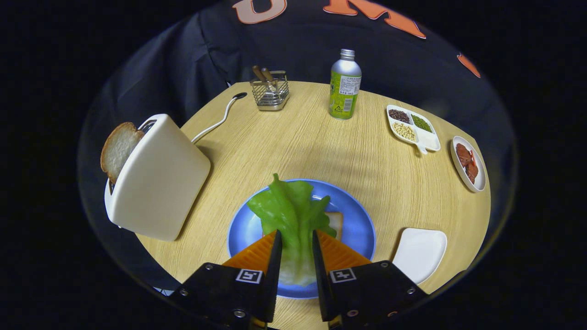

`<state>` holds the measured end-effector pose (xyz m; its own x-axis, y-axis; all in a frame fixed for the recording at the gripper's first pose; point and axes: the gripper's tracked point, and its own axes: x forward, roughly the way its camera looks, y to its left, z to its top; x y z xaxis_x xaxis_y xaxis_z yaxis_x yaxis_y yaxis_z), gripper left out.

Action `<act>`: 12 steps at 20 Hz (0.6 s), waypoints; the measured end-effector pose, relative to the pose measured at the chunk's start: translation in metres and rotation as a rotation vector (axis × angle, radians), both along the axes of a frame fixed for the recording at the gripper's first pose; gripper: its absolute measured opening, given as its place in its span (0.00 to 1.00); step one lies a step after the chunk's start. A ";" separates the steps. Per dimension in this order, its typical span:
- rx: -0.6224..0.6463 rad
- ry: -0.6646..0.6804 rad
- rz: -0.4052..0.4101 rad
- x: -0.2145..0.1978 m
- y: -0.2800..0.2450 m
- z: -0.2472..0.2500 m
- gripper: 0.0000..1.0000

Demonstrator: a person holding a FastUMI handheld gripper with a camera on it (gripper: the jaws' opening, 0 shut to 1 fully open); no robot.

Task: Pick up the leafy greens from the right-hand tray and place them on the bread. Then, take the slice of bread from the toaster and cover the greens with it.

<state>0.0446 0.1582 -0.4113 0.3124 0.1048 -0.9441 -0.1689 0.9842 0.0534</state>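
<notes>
Overhead, tongs (296, 238) gripping greens (293, 215)

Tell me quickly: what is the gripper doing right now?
Gripper: shut on the leafy greens, over the blue plate and bread.

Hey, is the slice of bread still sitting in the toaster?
Yes, the slice of bread stands up out of the toaster slot, while the hand-held gripper is shut on the leafy greens over the blue plate.
</notes>
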 end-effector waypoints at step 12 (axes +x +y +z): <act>0.153 -0.118 0.047 0.023 0.086 0.110 0.49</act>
